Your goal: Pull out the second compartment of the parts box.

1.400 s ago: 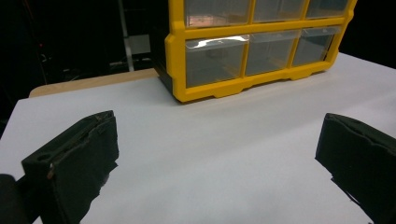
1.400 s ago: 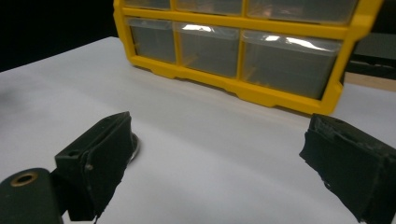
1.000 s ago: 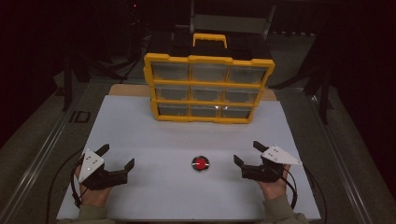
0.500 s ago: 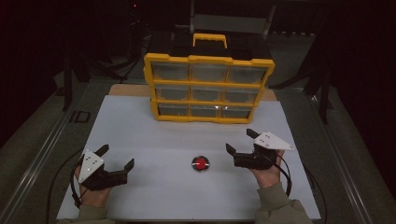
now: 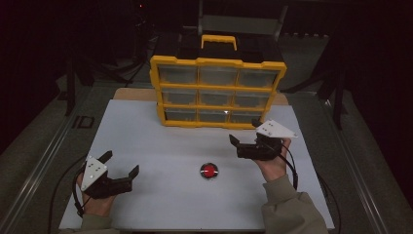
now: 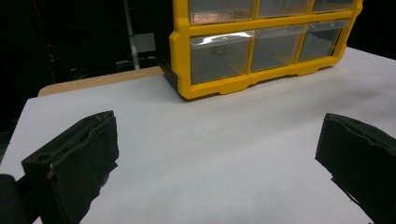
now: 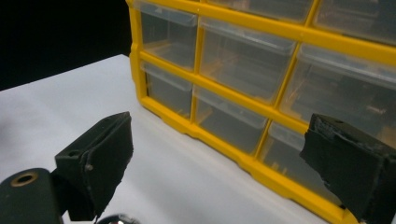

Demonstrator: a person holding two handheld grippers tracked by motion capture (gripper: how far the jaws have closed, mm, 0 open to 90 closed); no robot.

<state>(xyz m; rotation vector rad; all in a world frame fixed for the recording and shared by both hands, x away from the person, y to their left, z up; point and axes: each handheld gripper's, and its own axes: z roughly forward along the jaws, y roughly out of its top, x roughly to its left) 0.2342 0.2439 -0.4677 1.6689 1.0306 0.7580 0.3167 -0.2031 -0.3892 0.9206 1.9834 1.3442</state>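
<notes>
Yellow-framed drawer cabinet [image 5: 217,92] with clear drawers, three rows by three, stands upright at twelve o'clock on the white table [image 5: 146,146], long axis running nine to three. Right gripper [image 5: 243,134], jaws wide and empty, sits near its bottom-right drawer [image 5: 245,117], which lies toward twelve. Left gripper [image 5: 119,163], equally wide and empty, rests well apart at seven o'clock.

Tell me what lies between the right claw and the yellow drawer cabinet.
Nothing: in the high view, bare white table separates the right claw from the yellow drawer cabinet.
</notes>
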